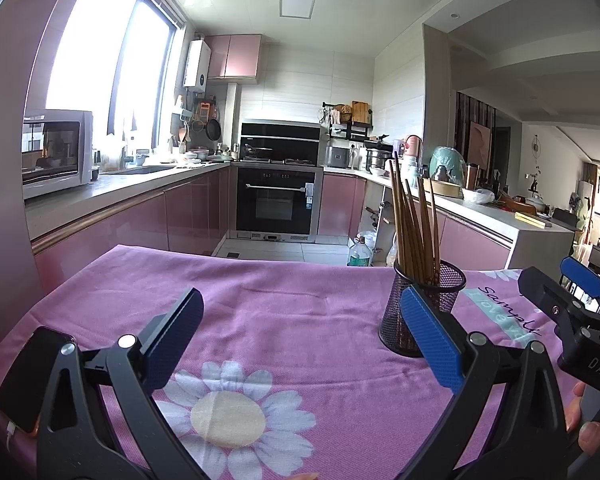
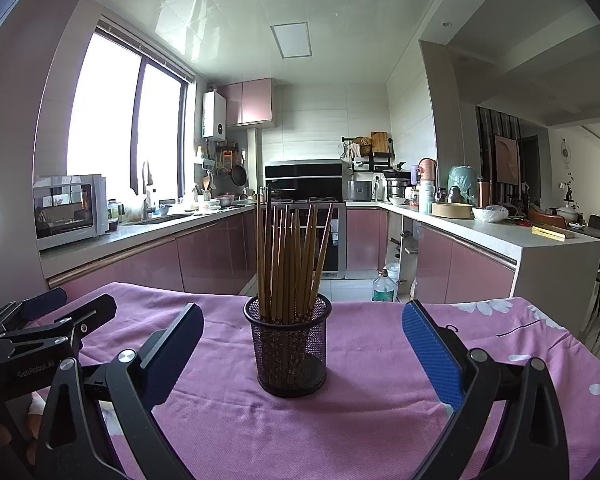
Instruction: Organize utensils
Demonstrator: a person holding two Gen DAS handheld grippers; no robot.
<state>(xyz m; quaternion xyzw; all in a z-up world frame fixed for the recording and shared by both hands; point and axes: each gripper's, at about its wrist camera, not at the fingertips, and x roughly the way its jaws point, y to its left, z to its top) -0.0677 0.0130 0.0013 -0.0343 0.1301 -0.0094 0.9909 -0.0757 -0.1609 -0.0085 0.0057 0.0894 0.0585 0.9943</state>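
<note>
Far left of the left wrist view: dark phone (image 1: 30,380) partly hidden behind the gripper frame, its lower end cut off, a white cable at that end. Left gripper (image 1: 306,334) spread wide, holding nothing, only pink flowered tablecloth (image 1: 268,308) between its blue pads. Right pad overlapping the near side of the black mesh holder (image 1: 440,300), hiding part of its wall. Inside the holder, a bundle of brown chopsticks (image 1: 414,232), upright and fanned; lower ends hard to make out through the mesh. At the right edge, right gripper (image 1: 556,280) only partly in frame.

In the right wrist view, right gripper (image 2: 302,340) likewise wide open and empty, mesh holder (image 2: 288,352) standing on the cloth between its fingers, touching neither. Chopsticks (image 2: 288,264) all in that holder.
</note>
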